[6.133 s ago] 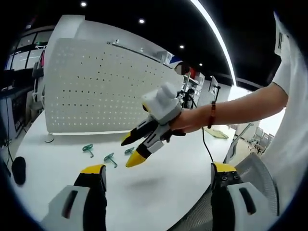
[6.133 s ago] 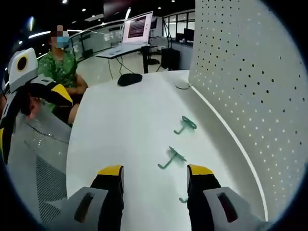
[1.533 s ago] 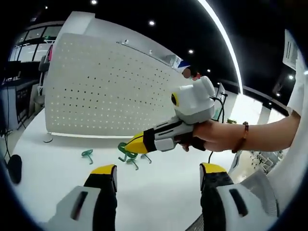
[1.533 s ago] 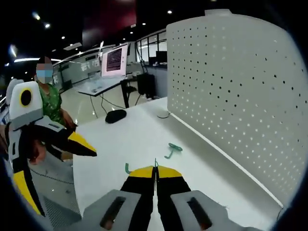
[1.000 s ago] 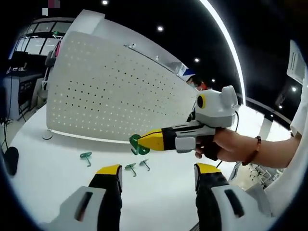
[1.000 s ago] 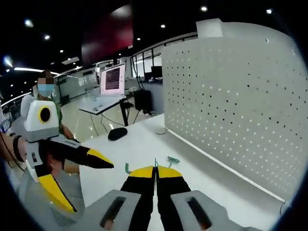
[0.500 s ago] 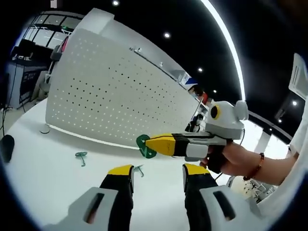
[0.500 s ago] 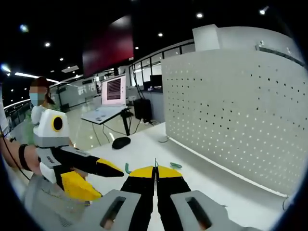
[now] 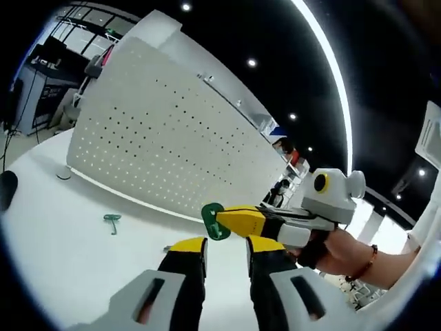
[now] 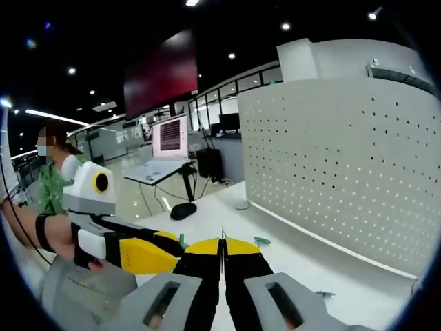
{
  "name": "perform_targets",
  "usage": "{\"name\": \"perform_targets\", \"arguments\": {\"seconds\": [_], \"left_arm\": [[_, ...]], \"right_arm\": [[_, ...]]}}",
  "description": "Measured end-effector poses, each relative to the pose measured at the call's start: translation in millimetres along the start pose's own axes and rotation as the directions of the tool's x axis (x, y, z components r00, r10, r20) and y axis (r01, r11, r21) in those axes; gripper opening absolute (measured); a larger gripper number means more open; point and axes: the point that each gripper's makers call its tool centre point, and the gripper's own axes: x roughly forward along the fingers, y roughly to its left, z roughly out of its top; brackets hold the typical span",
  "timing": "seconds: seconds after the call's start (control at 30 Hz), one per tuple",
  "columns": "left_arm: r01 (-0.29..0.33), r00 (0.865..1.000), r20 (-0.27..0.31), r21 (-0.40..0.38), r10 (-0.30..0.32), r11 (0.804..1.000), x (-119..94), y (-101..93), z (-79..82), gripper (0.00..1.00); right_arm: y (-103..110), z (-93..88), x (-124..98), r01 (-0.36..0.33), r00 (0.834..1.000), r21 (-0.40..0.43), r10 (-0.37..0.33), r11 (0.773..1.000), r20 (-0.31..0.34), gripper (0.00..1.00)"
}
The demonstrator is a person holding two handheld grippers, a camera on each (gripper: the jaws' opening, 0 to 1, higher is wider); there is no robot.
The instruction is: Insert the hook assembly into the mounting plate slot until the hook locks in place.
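Raised off the bench (image 9: 62, 227) since six seconds ago, a green hook (image 9: 212, 219) sits pinched in the right claw (image 9: 222, 221), whose yellow tips are shut on it just above the left claw (image 9: 226, 249). Left claw's jaws stand narrowly apart, holding nothing. Behind both rises the white perforated mounting plate (image 9: 158, 152), well apart from the held hook. Another green hook (image 9: 111, 221) lies on the white bench near the plate's foot. From the right gripper view, its own claw (image 10: 222, 243) is closed, the left claw (image 10: 162, 249) beside it
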Motion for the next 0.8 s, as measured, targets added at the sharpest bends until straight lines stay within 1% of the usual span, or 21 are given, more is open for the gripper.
{"name": "perform_targets", "arguments": {"seconds": [0.1, 0.13, 0.23, 0.37, 0.43, 0.47, 0.53, 0.6, 0.7, 0.77, 0.8], "left_arm": [[0.005, 1.000, 0.017, -0.013, -0.005, 1.000, 0, -1.4, 3.0, 0.15], [0.007, 1.000, 0.021, -0.019, -0.006, 1.000, 0, -1.9, 3.8, 0.14], [0.005, 1.000, 0.030, -0.038, -0.004, 0.999, 0, -0.8, 5.3, 0.14], [0.003, 0.999, 0.049, -0.050, 0.000, 0.999, 0, 0.3, 9.1, 0.10], [0.002, 0.999, 0.046, -0.069, 0.001, 0.998, 0, 1.3, 9.0, 0.08], [0.002, 0.999, 0.047, -0.076, 0.002, 0.997, 1, 1.2, 9.1, 0.08], [0.005, 0.999, 0.040, -0.086, -0.001, 0.996, 2, 1.2, 7.8, 0.07], [-0.002, 0.999, 0.046, -0.096, 0.007, 0.995, 2, 2.4, 8.9, 0.06], [-0.006, 0.998, 0.069, -0.109, 0.014, 0.994, -1, 4.2, 13.2, 0.06], [-0.004, 0.998, 0.061, -0.118, 0.011, 0.993, -1, 4.0, 11.8, 0.06], [-0.007, 0.998, 0.059, -0.111, 0.014, 0.994, -1, 5.1, 11.4, 0.06]], "right_arm": [[1, 1.7, 0, -0.005, 1.000, 0.002, 0.005, 1.000, 0.009, 0.00], [2, 2.1, -1, -0.006, 1.000, 0.005, 0.006, 1.000, 0.012, 0.00], [2, 3.2, -1, -0.007, 1.000, 0.008, 0.007, 1.000, 0.018, 0.00], [5, 4.7, -3, -0.014, 0.999, 0.022, 0.013, 1.000, 0.031, 0.00], [8, 6.2, -3, -0.021, 0.999, 0.040, 0.019, 0.999, 0.044, 0.00], [10, 7.5, -3, -0.030, 0.998, 0.065, 0.027, 0.997, 0.058, 0.00], [12, 6.4, -3, -0.035, 0.998, 0.069, 0.031, 0.997, 0.054, 0.00], [13, 6.8, -3, -0.029, 0.998, 0.059, 0.026, 0.998, 0.058, 0.00], [13, 6.2, -3, -0.034, 0.998, 0.075, 0.029, 0.997, 0.056, 0.00], [14, 5.5, -2, -0.034, 0.998, 0.078, 0.030, 0.996, 0.053, 0.00], [14, 5.0, -2, -0.029, 0.998, 0.081, 0.025, 0.996, 0.051, 0.00]]}}
